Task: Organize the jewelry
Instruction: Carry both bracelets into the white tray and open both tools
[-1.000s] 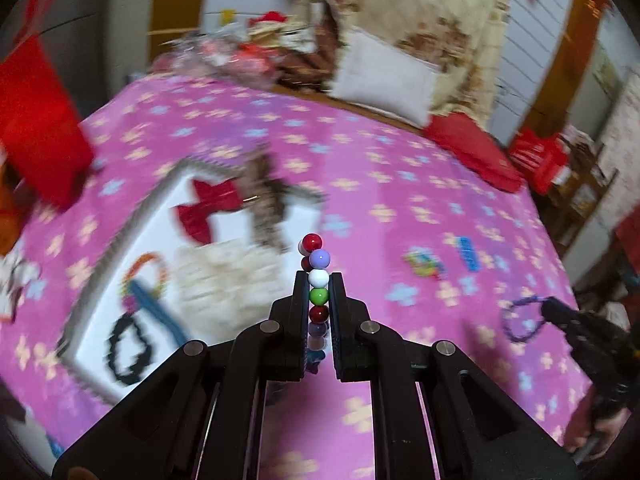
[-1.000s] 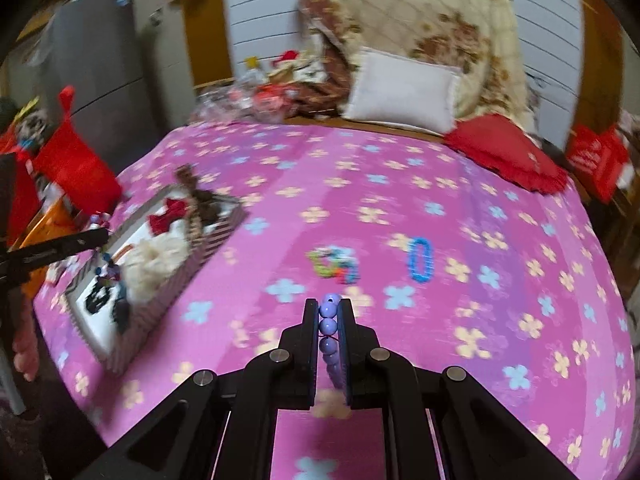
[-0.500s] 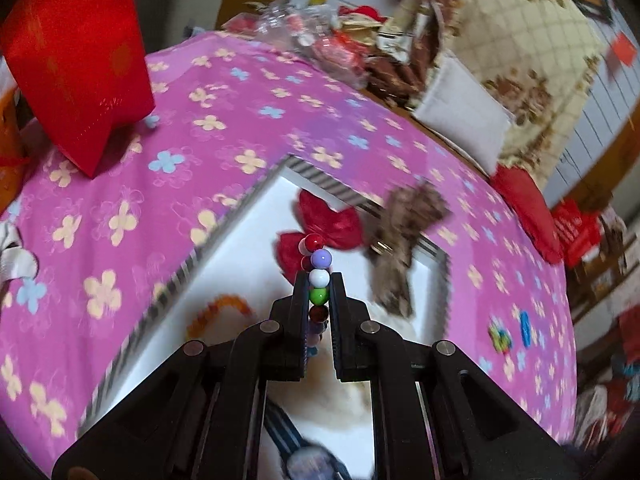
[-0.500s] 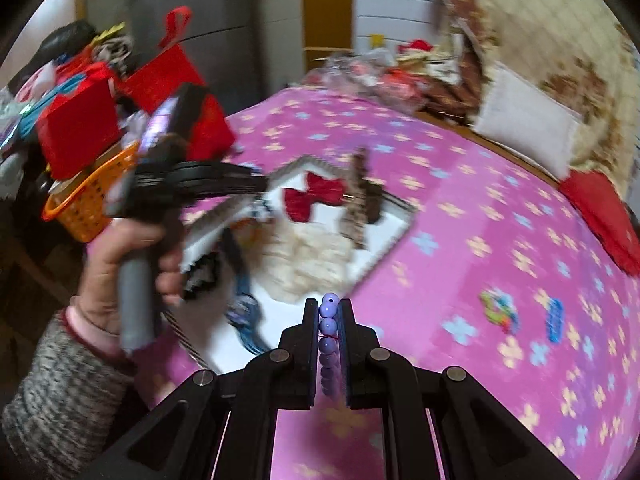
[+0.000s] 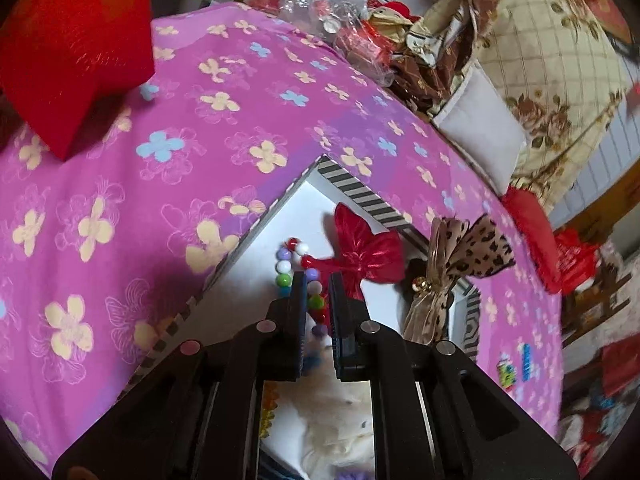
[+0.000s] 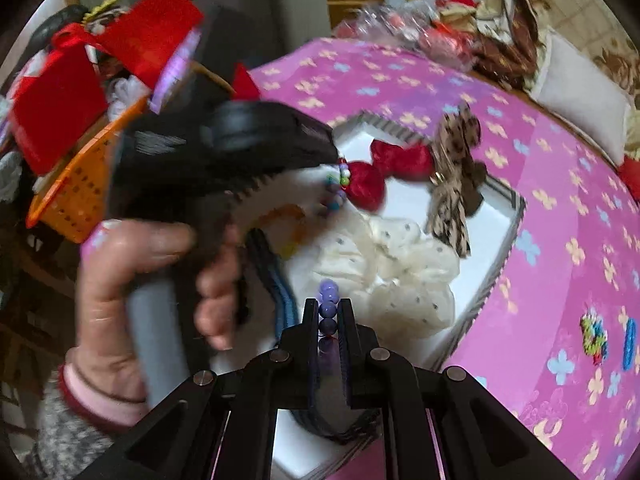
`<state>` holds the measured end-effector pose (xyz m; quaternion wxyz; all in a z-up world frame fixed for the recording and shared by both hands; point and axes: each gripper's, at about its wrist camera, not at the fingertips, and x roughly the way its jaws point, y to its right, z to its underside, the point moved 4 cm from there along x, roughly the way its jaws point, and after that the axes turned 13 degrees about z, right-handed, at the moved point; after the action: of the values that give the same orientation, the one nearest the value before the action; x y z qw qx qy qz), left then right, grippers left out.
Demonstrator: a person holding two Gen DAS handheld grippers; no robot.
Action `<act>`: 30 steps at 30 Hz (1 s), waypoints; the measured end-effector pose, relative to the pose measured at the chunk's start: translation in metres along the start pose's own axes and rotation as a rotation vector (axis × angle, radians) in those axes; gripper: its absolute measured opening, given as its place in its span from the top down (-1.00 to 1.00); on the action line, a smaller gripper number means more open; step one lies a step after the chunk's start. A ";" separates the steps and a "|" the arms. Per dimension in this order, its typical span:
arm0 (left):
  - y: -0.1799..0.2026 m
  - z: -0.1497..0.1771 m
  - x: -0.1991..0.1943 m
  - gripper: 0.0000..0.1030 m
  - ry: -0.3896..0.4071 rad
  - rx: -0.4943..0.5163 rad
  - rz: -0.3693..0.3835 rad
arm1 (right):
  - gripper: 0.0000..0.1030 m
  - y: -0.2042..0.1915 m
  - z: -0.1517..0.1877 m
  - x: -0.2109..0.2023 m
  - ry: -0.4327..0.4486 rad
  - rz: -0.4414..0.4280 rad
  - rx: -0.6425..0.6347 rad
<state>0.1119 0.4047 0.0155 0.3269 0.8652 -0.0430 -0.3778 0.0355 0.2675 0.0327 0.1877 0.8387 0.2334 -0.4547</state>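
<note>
Through my left wrist camera, my left gripper (image 5: 318,280) has its jaws a narrow way apart with the multicolored bead bracelet (image 5: 298,266) between them. Some beads sit in the gap; the rest of the loop curls out past the left fingertip onto the white floor of the striped-rim tray (image 5: 360,192). I cannot tell whether the pads still pinch the beads or only flank them. The bracelet lies in the tray's far corner, just beside the red bow (image 5: 360,254), with the leopard-print bow (image 5: 460,264) further along the same rim. Cream fabric shows under my fingers, nearer me than the red bow. This view alone shows the red box (image 5: 72,48) on the pink flowered bedspread (image 5: 224,120), well beyond the tray.

Through my right wrist camera, my right gripper (image 6: 328,312) is clamped on the purple bead bracelet (image 6: 328,304), whose beads stack up between the fingertips above the tray's near end. Only here do I see my left hand (image 6: 132,276) around the other gripper's grey handle, the multicolored bracelet (image 6: 338,188) at that gripper's tips beside the red bow (image 6: 384,172), and the cream scrunchie (image 6: 400,264) in the tray's middle. Two small bright pieces (image 6: 608,336) lie on the bedspread, well apart from the tray's rim.
</note>
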 end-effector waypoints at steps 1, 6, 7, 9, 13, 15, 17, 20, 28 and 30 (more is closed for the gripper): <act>0.002 0.001 -0.001 0.85 0.000 0.012 -0.006 | 0.84 0.002 0.002 0.004 -0.006 0.015 -0.001; 0.007 0.001 -0.006 0.75 0.013 0.025 -0.010 | 0.84 0.013 0.005 0.010 0.001 0.110 -0.015; 0.007 0.001 -0.008 0.70 0.016 0.028 -0.013 | 0.84 0.014 0.006 0.011 -0.002 0.117 -0.016; 0.008 0.002 -0.010 0.40 0.024 0.032 -0.015 | 0.81 0.018 0.006 0.012 -0.012 0.113 -0.011; 0.012 0.003 -0.019 0.17 0.052 0.056 -0.022 | 0.26 0.027 0.007 0.005 0.007 0.132 0.008; 0.014 0.003 -0.021 0.07 0.061 0.074 -0.039 | 0.20 0.032 0.009 -0.002 0.031 0.149 0.019; 0.016 0.006 -0.023 0.02 0.073 0.100 -0.073 | 0.19 0.038 0.014 -0.009 0.040 0.163 0.030; 0.019 0.010 -0.023 0.02 0.081 0.144 -0.143 | 0.19 0.051 0.025 -0.016 0.041 0.183 0.057; 0.034 0.031 -0.031 0.02 0.113 0.233 -0.214 | 0.19 0.094 0.077 -0.042 0.036 0.257 0.118; 0.042 0.040 -0.035 0.02 0.118 0.258 -0.222 | 0.19 0.106 0.091 -0.049 0.035 0.277 0.135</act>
<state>0.0675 0.3619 0.0423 0.1715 0.9201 0.0238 -0.3512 0.0100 0.1217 0.0384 0.1876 0.8813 0.0877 -0.4247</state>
